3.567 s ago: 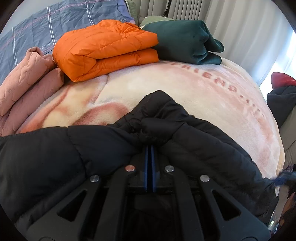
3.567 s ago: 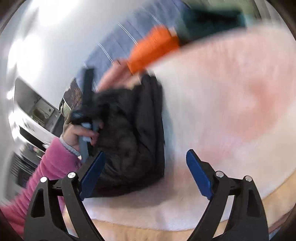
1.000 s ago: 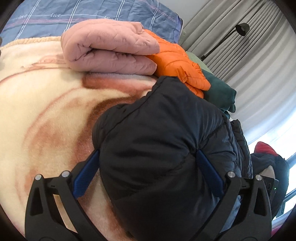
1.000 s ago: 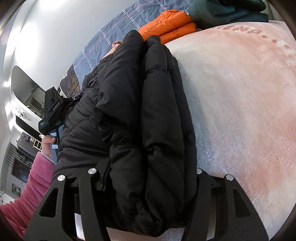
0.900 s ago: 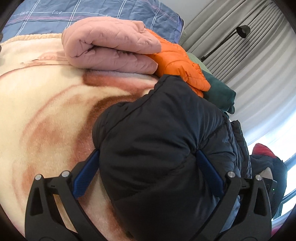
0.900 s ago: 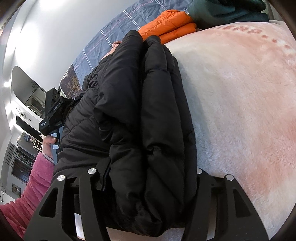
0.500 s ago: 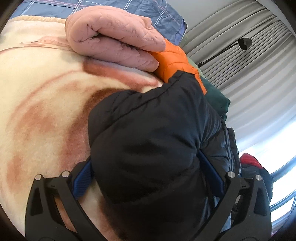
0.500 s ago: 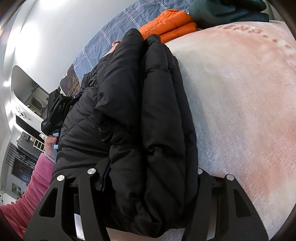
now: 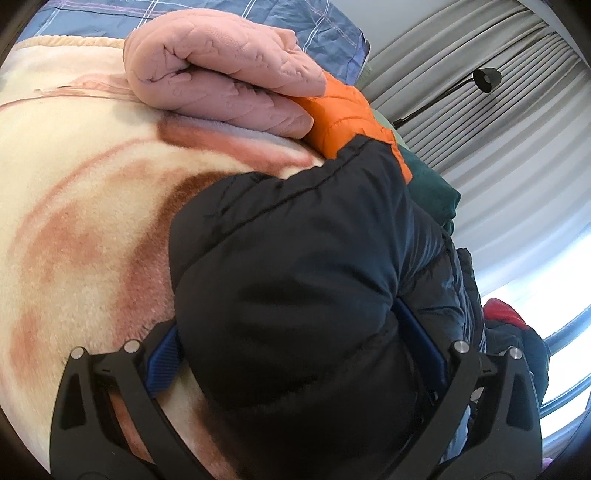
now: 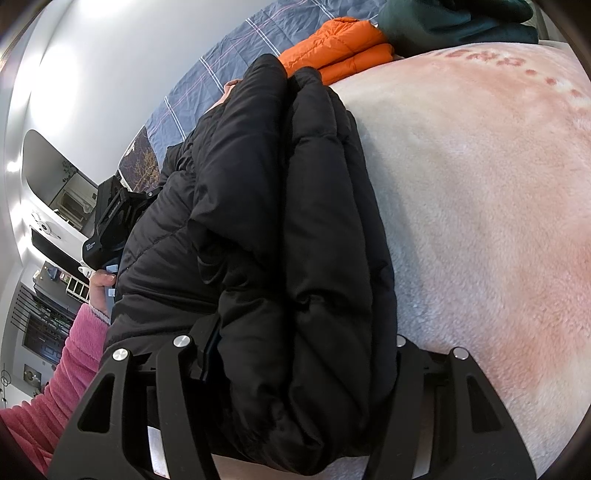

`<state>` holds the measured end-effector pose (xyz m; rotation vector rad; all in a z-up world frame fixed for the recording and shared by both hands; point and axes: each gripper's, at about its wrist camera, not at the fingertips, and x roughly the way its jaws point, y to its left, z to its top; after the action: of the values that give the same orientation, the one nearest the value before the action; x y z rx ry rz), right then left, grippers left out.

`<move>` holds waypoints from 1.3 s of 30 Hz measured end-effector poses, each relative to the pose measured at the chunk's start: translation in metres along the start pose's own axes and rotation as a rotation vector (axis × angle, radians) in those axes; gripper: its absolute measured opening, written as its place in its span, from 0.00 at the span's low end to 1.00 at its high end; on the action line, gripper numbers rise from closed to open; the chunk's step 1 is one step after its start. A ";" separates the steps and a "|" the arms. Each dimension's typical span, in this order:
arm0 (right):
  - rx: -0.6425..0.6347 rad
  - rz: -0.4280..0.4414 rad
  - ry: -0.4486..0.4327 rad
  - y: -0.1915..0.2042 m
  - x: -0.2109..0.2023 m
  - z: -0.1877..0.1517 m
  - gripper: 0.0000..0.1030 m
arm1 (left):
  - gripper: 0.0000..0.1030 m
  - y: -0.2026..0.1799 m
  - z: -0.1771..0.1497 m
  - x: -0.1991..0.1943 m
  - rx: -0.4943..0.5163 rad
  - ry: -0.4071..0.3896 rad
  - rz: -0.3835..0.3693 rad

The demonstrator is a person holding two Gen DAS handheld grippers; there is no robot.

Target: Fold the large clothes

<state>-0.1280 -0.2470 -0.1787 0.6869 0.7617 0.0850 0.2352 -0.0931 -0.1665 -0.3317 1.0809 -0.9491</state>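
Item: folded black quilted puffer jacket [image 9: 303, 280], bundled thick, carried toward the row of finished garments on the cream-and-pink plush blanket [image 9: 74, 229].

Left gripper [image 9: 295, 354]: blue pads spread wide, pressed against either flank of the jacket bundle, clamped on it. Right gripper [image 10: 299, 365]: likewise wide, straddling the opposite end of the same jacket, gripped on it.

Position relative to the jacket: folded dusty-pink quilted garment [image 9: 221, 74] beyond its far edge; folded orange puffer jacket [image 9: 347, 114] touching or nearly touching that edge, partly hidden behind it; dark green folded garment [image 10: 454, 22] farther back beside the orange one.

Change against half a second earlier: bundle shifted closer to the pink and orange pile, more of the orange covered; jaw spread the same. Against 3.6 s earlier: left pads then pinched together on a fold, right gripper empty and apart.

Judged meaning: folding finished, placement beside the pile under way; release pending.
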 end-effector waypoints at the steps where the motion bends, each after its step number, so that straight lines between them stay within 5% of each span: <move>1: 0.000 0.000 0.000 0.001 0.000 0.000 0.56 | 0.98 0.000 0.000 0.001 0.000 0.009 0.000; 6: 0.000 -0.001 0.001 0.003 -0.001 -0.002 0.56 | 0.98 -0.004 0.004 0.007 0.028 0.034 0.010; 16: -0.008 -0.013 0.003 0.007 -0.002 -0.005 0.56 | 0.52 -0.028 -0.007 -0.010 0.150 -0.052 -0.001; 24: -0.010 -0.011 -0.004 0.011 -0.004 -0.010 0.54 | 0.44 -0.054 -0.007 -0.033 0.199 -0.127 -0.015; 30: -0.028 0.080 -0.050 0.014 -0.016 -0.018 0.43 | 0.42 -0.086 -0.009 -0.058 0.296 -0.170 -0.033; 39: -0.194 0.128 -0.120 0.062 -0.045 -0.022 0.38 | 0.42 -0.118 -0.016 -0.104 0.370 -0.250 -0.036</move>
<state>-0.1643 -0.2004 -0.1253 0.5503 0.5852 0.2290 0.1491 -0.0766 -0.0351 -0.1591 0.6569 -1.0852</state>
